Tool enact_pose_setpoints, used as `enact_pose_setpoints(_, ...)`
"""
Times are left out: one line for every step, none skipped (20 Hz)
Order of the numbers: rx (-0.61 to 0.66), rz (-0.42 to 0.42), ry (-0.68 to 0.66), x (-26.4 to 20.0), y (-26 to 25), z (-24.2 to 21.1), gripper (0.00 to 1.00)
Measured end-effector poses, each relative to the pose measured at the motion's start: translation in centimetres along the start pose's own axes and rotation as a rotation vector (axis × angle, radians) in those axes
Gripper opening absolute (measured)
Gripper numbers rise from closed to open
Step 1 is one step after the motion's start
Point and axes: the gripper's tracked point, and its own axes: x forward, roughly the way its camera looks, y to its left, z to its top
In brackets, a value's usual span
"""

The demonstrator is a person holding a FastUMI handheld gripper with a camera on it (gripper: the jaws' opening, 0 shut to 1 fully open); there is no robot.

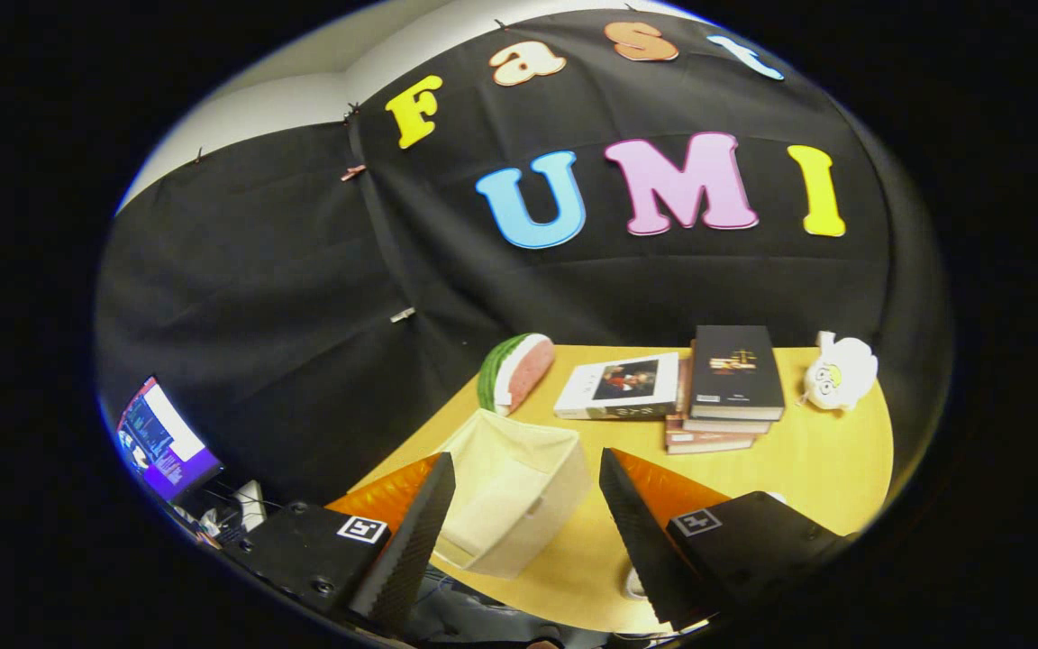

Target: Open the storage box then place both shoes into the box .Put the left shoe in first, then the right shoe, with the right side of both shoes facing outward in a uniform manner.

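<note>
A cream fabric storage box [514, 491] stands on the wooden table [807, 460], its top open and its inside looking bare. My gripper [526, 469] hovers above the table's near edge, open, with the box seen between and just ahead of the fingers [636, 532]. Nothing is held. A small white shape [634, 584] peeks out beside the right finger near the table's edge; I cannot tell what it is.
Beyond the box lies a watermelon-slice toy [515, 371]. To its right are a flat book [618, 386], a stack of books [728, 388] and a white plush toy [839, 371]. A lit screen [159, 442] sits off the table, beside the left finger.
</note>
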Motion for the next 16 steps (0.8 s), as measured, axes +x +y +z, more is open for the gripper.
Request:
enact_pose_setpoints(-0.017, -0.033, 0.011, -0.4, -1.4, -1.1, 0.98)
enact_pose_setpoints(-0.036, -0.069, 0.025, -0.8, -2.9, -2.4, 0.98)
enact_pose_setpoints(-0.052, -0.101, 0.044, -1.1, -4.2, -3.7, 0.98)
enact_pose_setpoints(-0.067, -0.131, 0.064, -1.2, -5.6, -4.9, 0.98)
enact_pose_setpoints(-0.079, -0.159, 0.087, -1.2, -6.7, -6.2, 0.98)
enact_pose_setpoints(-0.086, -0.178, 0.114, -1.3, -7.8, -7.6, 0.98)
enact_pose_setpoints(-0.087, -0.192, 0.145, -1.2, -8.7, -9.1, 0.98)
enact_pose_setpoints(-0.085, -0.205, 0.180, -1.1, -9.7, -10.9, 0.98)
enact_pose_setpoints(-0.080, -0.218, 0.216, -1.0, -10.6, -12.5, 0.98)
enact_pose_setpoints(-0.070, -0.227, 0.247, -0.8, -11.4, -14.1, 0.98)
enact_pose_setpoints(-0.063, -0.236, 0.275, -0.4, -12.1, -15.5, 0.98)
enact_pose_setpoints(-0.061, -0.252, 0.295, 0.0, -13.1, -16.8, 0.98)
enact_pose_setpoints(-0.064, -0.268, 0.310, 0.4, -14.0, -17.6, 0.98)
enact_pose_setpoints(-0.069, -0.290, 0.325, 0.9, -15.0, -18.5, 0.98)
enact_pose_setpoints(-0.072, -0.304, 0.342, 1.3, -15.8, -19.4, 0.98)
enact_pose_setpoints(-0.072, -0.315, 0.354, 1.8, -16.6, -20.1, 0.98)
